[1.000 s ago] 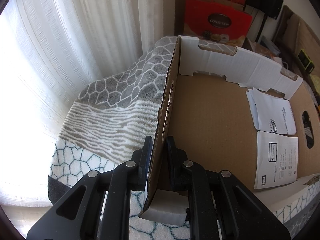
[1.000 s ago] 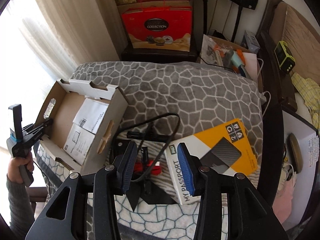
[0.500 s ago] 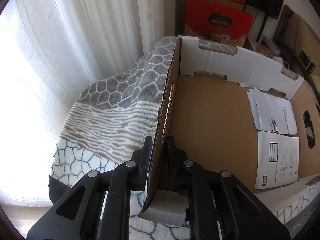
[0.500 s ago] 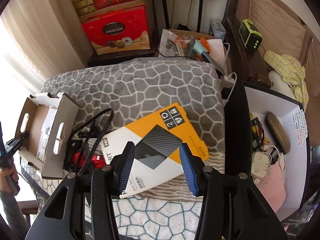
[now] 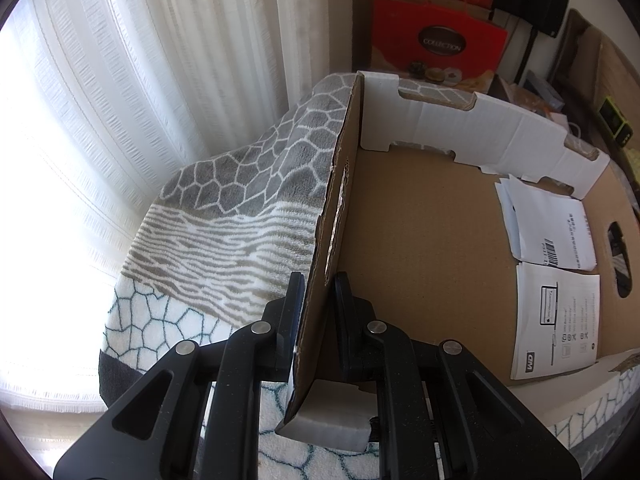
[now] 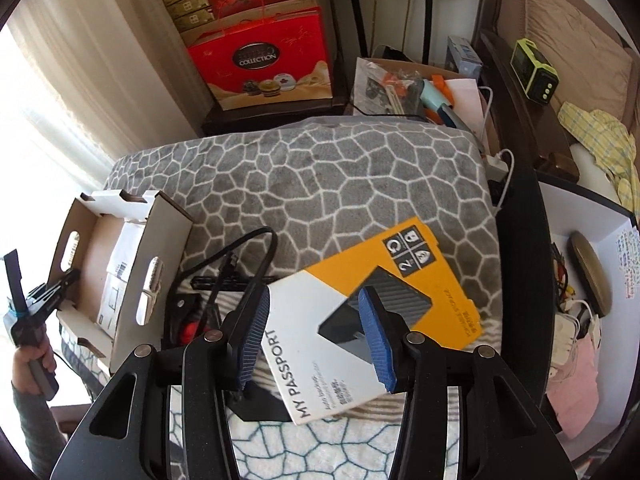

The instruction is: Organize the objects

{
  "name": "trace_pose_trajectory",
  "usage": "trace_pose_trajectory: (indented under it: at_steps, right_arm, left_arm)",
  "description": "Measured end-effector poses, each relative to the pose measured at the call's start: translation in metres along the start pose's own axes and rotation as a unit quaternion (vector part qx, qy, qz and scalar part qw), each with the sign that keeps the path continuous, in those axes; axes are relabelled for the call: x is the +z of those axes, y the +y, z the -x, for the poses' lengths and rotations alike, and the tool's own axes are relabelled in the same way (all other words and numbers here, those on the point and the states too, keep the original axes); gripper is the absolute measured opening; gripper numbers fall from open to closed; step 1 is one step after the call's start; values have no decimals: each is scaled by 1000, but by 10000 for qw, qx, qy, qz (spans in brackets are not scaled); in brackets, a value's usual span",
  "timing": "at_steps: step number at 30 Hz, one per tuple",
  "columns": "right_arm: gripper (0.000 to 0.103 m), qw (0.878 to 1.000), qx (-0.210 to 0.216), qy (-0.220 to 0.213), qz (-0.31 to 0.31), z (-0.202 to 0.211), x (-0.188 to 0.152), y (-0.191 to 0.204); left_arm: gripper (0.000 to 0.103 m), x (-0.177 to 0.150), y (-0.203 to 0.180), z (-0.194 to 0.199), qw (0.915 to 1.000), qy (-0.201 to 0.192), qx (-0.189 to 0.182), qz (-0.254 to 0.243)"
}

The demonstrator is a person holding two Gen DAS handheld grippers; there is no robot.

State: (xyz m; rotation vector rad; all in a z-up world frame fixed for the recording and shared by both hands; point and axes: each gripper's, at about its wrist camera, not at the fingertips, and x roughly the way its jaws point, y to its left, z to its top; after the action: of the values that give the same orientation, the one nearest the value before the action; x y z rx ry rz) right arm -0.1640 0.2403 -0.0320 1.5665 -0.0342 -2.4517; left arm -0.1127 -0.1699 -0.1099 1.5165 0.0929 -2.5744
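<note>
Now left gripper [image 5: 316, 300] jaws clamped on near wall of shallow corrugated cardboard tray [image 5: 420, 240], brown inside, white notched walls; two folded paper leaflets [image 5: 556, 276] flat on tray floor at far side. Tray sits on fuzzy grey-white cobble-pattern blanket [image 6: 340, 184]. Right gripper [image 6: 316, 332] jaws wide apart, ribbed blue pads [image 6: 376, 340], hanging over rectangular yellow-white MY PASSPORT box [image 6: 372, 312] right of tray; black cable [image 6: 244, 256] loops between tray and box

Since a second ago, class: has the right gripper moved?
Yes. The right gripper has shifted right, from beside the cable to over the orange box, judged against the blanket.
</note>
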Motion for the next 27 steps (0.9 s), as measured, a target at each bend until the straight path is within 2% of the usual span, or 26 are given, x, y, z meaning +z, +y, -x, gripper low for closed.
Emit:
trace_pose_trajectory:
  at_steps: [11, 16, 20, 27]
  right_arm:
    - [46, 9996, -158, 234, 78, -46, 26, 31]
    - [29, 9987, -271, 422, 133, -65, 30, 36]
    - [10, 9981, -408, 436, 170, -73, 29, 36]
    - [6, 9998, -160, 79, 9, -49, 29, 28]
  left_arm:
    - [13, 0, 0, 0, 10000, 2, 6, -4]
    - [13, 0, 0, 0, 10000, 0, 8, 2]
    - [13, 0, -1, 0, 10000, 0, 5, -3]
    - [13, 0, -1, 0, 10000, -6, 4, -10]
